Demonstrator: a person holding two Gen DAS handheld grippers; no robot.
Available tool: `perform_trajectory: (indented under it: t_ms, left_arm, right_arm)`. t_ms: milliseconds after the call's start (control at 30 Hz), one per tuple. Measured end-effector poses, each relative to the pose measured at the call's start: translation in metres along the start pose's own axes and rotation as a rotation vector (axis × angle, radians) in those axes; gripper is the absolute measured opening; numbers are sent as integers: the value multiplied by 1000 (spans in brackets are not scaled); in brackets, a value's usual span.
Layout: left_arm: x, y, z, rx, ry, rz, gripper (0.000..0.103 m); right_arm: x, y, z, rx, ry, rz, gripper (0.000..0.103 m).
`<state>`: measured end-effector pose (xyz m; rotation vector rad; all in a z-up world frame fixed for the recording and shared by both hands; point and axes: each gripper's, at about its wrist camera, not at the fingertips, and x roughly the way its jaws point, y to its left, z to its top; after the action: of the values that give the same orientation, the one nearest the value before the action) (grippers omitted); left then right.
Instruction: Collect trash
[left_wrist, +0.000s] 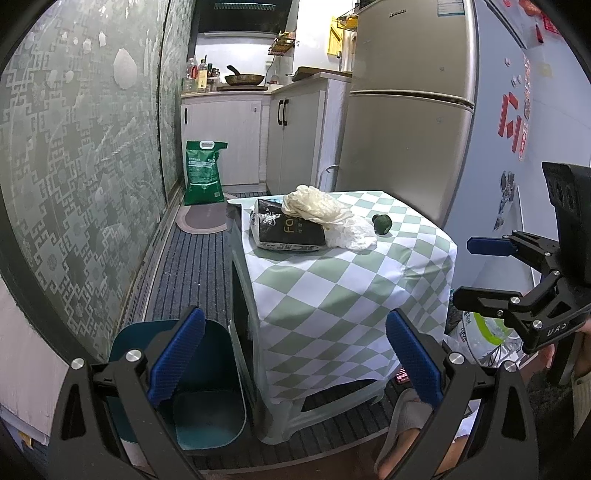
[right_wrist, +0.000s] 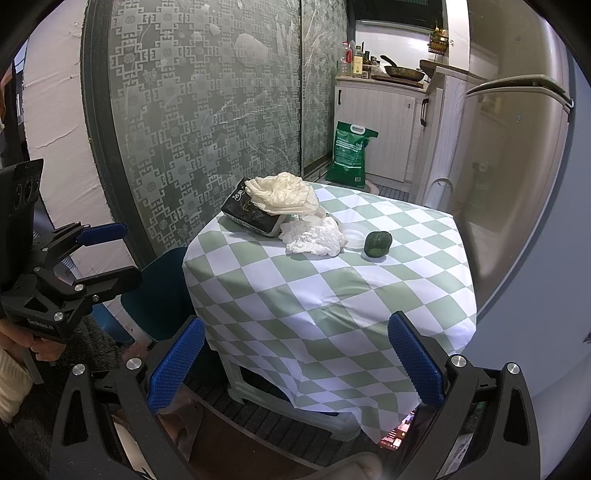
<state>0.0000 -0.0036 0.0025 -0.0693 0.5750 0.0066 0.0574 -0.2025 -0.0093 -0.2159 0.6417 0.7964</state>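
Note:
A small table under a green-and-white checked cloth (left_wrist: 332, 280) (right_wrist: 332, 302) carries the trash. On it lie a black packet (left_wrist: 286, 227) (right_wrist: 251, 214), a cream crumpled bag (left_wrist: 314, 205) (right_wrist: 284, 194) on top of it, a white crumpled wrapper (left_wrist: 352, 232) (right_wrist: 314, 236), a clear round lid (right_wrist: 352, 234) and a dark green fruit (left_wrist: 382, 223) (right_wrist: 377, 243). A teal bin (left_wrist: 207, 387) (right_wrist: 162, 291) stands on the floor left of the table. My left gripper (left_wrist: 295, 356) (right_wrist: 110, 254) is open and empty, short of the table. My right gripper (right_wrist: 295, 358) (left_wrist: 476, 271) is open and empty too.
A fridge (left_wrist: 406, 110) stands close behind the table on the right. A patterned glass sliding door (left_wrist: 74, 166) runs along the left. A green rice bag (left_wrist: 205, 171) leans by the far cabinets. A slippered foot (left_wrist: 406, 424) is near the table's front leg.

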Motion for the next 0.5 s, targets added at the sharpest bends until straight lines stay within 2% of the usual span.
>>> perform_trajectory:
  t_ms: [100,333,500]
  left_arm:
    - [-1,-2,0,21,-14,20,100]
    - [-3,6,1,-6,-30,-18,100]
    - [-6,8,13,24,-57,-11,100]
  right_arm:
    - [1,-1,1,1,-1,2,100]
    - [0,-1,4,1,0,1,100]
    - [-6,4,16,6,-31,16,100]
